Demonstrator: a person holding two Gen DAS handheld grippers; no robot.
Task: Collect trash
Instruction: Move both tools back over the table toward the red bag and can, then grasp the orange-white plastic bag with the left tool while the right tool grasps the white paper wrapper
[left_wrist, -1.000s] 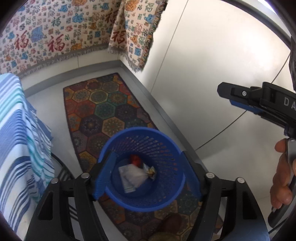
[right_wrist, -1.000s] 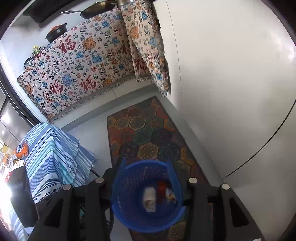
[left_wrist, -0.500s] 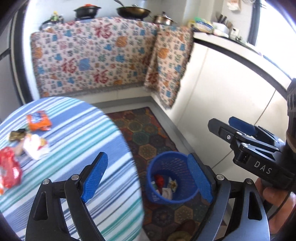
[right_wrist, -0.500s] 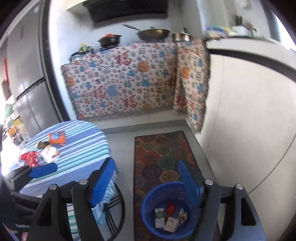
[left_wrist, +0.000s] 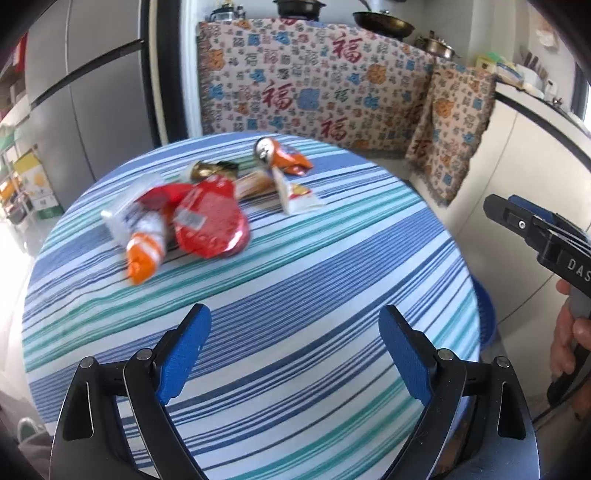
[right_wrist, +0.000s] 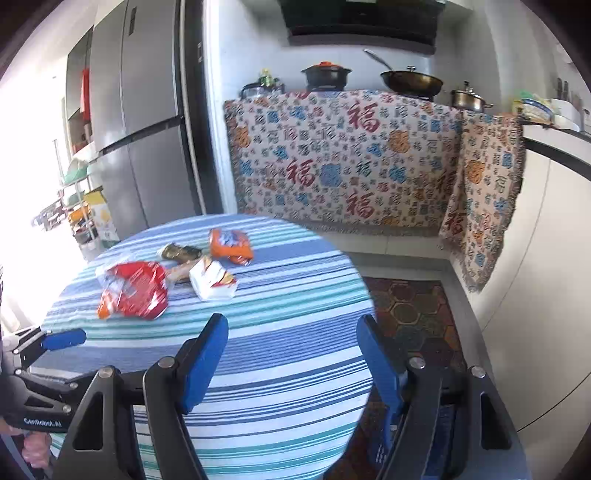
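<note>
Both my tools hang empty over the striped table (left_wrist: 332, 280): left gripper (left_wrist: 293, 354) spreading wider, right gripper (right_wrist: 291, 356) released. The wrapper pile (left_wrist: 207, 221) lies ahead and left of each, nearer my left; the red packet's (right_wrist: 138, 291) long axis is unclear.

The worktop (left_wrist: 332, 258) wears soft striped cloth, the red wrapper (left_wrist: 210, 221) is shiny crinkly plastic, and the fridge (right_wrist: 147, 110) is smooth grey metal.
</note>
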